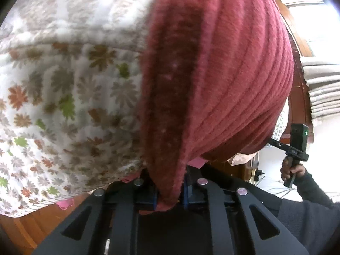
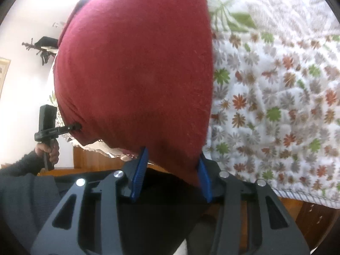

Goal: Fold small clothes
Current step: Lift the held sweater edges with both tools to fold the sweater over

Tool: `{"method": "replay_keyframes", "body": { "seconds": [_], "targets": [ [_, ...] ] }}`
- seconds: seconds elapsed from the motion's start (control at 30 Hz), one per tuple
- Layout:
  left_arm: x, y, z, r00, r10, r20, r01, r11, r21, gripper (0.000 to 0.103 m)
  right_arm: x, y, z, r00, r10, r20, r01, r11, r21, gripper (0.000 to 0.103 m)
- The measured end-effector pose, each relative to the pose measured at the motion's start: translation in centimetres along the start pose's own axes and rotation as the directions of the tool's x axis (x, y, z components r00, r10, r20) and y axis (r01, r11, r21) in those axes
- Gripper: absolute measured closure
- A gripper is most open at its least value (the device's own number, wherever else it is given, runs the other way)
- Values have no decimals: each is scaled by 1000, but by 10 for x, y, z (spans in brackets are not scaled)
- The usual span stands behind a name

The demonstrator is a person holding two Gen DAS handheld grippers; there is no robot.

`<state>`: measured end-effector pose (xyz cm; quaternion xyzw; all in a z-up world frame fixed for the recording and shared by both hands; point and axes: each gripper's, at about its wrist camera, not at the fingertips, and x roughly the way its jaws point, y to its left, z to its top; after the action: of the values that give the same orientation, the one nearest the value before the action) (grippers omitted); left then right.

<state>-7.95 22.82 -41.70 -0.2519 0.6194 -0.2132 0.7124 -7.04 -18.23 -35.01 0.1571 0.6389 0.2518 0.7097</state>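
So both grippers have hold of the same dark red ribbed cloth (image 1: 223,74), which is lifted up off the bed and fills most of each wrist view. Starting from the left wrist camera: on the left side there's the white bedspread with little orange, green and brown flowers (image 1: 63,97), with a strip of wooden bed frame (image 1: 31,223) showing at the near left edge below it. The left gripper (image 1: 170,197) has its blue pads squeezed tight on a bunched-up edge of the red cloth, fabric wedged right between them. Off to the far right of that view you can see the right gripper (image 1: 274,141) from the side, held in a hand (image 1: 291,170) with a dark sleeve, its tip disappearing into the cloth's other end. In the right wrist camera, the left gripper (image 2: 74,126) shows up on the left against a pale wall (image 2: 25,21), nipping the cloth's edge, with a hand (image 2: 47,150) wrapped around its handle. The red cloth (image 2: 136,74) hangs in the middle, smoother on this side. The right gripper (image 2: 172,174) has its blue pads set fairly wide with a corner of the cloth between them; the right pad touches the fabric, but whether it's really pinched I can't tell. The flowery bedspread (image 2: 276,106) takes up the right side.
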Motion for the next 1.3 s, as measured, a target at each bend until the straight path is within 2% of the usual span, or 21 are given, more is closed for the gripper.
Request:
{"method": "replay_keyframes", "body": {
  "seconds": [0.07,0.17,0.23,0.43,0.57,0.6,0.63,0.67,0.7,0.73,0.93,1.0,1.1,1.17,1.23,1.3],
  "targets": [
    [0,0,1,1000,-1,-1,1,1000,0,86,-6,4,4,1000,-4,17,5,1000,-19,58],
    [3,-5,2,1000,12,7,-12,1000,-2,76,-12,11,14,1000,3,27,-2,999,-46,58],
    [0,-5,4,1000,6,22,-5,1000,-14,74,-11,14,13,999,25,21,-24,999,-46,58],
    [6,-7,5,1000,-13,2,13,1000,-15,74,24,-6,-3,996,33,-80,-31,999,33,57],
    [9,-6,1,1000,-17,1,17,1000,-21,74,29,-10,-7,996,37,-78,-33,998,54,57],
    [11,-4,-1,1000,-7,-4,7,1000,-20,81,31,-10,-7,996,35,-81,-30,998,56,57],
    [10,0,-3,1000,2,-11,-3,1000,-20,86,33,-9,-6,996,30,-87,-25,998,54,64],
    [11,2,-3,1000,14,-18,-15,1000,-25,94,33,-11,-5,994,32,-102,-26,998,57,78],
    [12,3,-2,1000,11,-20,-11,999,-34,96,36,-12,-5,991,48,-125,-39,997,72,88],
    [12,5,-2,1000,1,-20,-2,999,-44,96,37,-15,-5,988,60,-142,-48,995,92,94],
    [-7,10,-12,998,-58,-19,57,997,-57,97,6,-19,-12,986,125,-108,-109,984,137,95],
    [-24,12,-21,994,-112,15,112,990,-80,97,-12,-16,-17,983,168,-79,-154,975,157,95],
    [-48,11,-34,981,-187,53,191,978,-89,97,-34,-15,-22,972,230,-43,-218,957,192,95],
    [-65,8,-41,961,-264,80,271,957,-102,97,-50,-15,-24,961,275,-14,-266,939,218,95],
    [-80,4,-45,935,-337,105,348,931,-109,97,-67,-13,-24,944,329,27,-325,914,243,96],
    [-99,-2,-46,894,-423,149,441,891,-112,97,-88,-11,-17,917,390,83,-398,881,258,97]
  ]
}}
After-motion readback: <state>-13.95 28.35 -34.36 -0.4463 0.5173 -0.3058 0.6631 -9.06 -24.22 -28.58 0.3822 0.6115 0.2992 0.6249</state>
